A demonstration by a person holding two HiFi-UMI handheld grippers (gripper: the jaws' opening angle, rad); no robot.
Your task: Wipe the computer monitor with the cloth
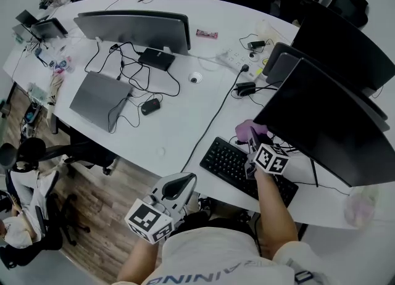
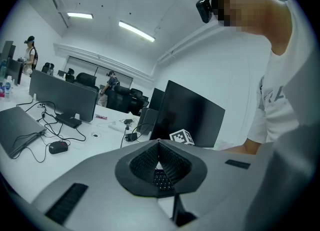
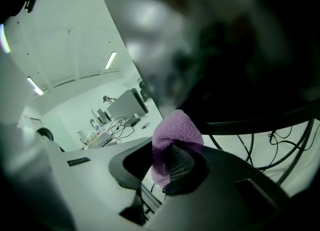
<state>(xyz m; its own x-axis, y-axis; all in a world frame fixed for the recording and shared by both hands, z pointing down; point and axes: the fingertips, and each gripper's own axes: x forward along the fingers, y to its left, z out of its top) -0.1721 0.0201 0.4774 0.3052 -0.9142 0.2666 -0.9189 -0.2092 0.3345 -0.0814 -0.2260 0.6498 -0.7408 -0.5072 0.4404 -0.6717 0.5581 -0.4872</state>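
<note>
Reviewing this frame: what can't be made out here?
1. Whether the cloth touches the monitor: in the head view the right tool covers the contact, and in the right gripper view the screen is blurred.
2. What the pale item at the head view's right edge is: blurred.
3. What the pink item beside the far monitor is: too small.

You have a nubbly purple cloth [image 3: 175, 135] by the monitor [image 1: 330, 123], whose dark screen looks glossy and reflective, above a smooth white table [image 1: 179, 123].
</note>
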